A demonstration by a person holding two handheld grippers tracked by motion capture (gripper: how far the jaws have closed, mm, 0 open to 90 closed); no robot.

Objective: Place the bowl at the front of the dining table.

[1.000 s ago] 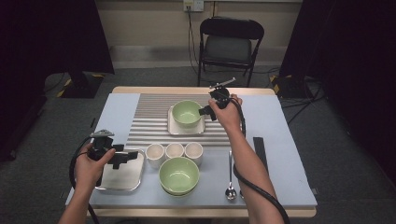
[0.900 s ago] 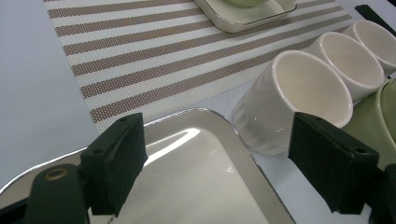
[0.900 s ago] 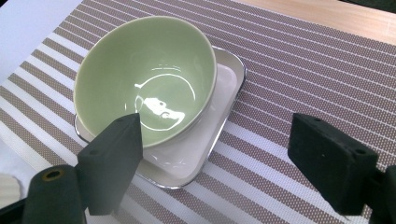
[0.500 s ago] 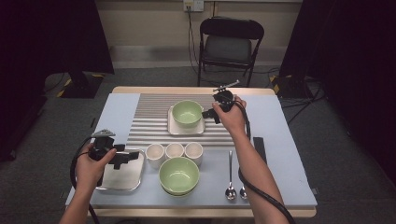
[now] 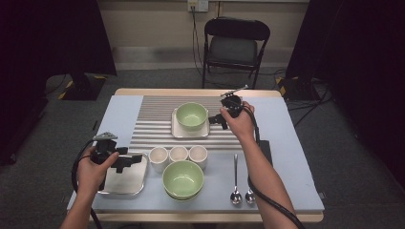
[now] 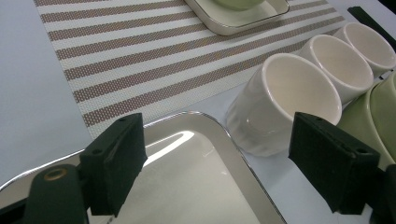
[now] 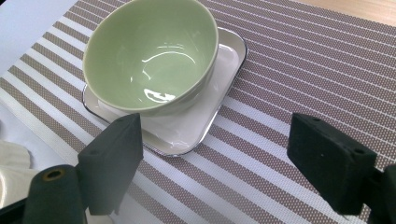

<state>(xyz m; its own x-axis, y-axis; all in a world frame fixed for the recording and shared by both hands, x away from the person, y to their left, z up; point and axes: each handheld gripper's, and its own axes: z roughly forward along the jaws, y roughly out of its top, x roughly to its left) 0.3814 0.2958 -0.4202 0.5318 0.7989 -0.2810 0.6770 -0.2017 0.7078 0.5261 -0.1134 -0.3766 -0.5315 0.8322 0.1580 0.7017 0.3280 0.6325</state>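
Observation:
A light green bowl [image 5: 191, 115] [image 7: 149, 51] sits on a white square plate [image 5: 177, 131] [image 7: 196, 121] on the striped placemat [image 5: 153, 119]. My right gripper [image 5: 213, 119] [image 7: 219, 168] hovers just right of the plate, open, with nothing between its jaws. At the front left, my left gripper [image 5: 128, 162] [image 6: 224, 163] is open over a shiny metal tray [image 5: 119, 183] [image 6: 187, 186]. Three white cups [image 5: 178, 154] stand in a row right of the tray; the nearest cup [image 6: 285, 102] is just ahead of the left jaws.
A second green bowl [image 5: 183, 179] sits at the front centre behind the cups' row. Two spoons [image 5: 236, 181] lie to its right, and a flat black object [image 5: 265, 150] lies farther right. A folding chair [image 5: 234, 45] stands beyond the table.
My right gripper has drifted slightly to the right, away from the bowl on the plate. The left gripper has stayed over the tray.

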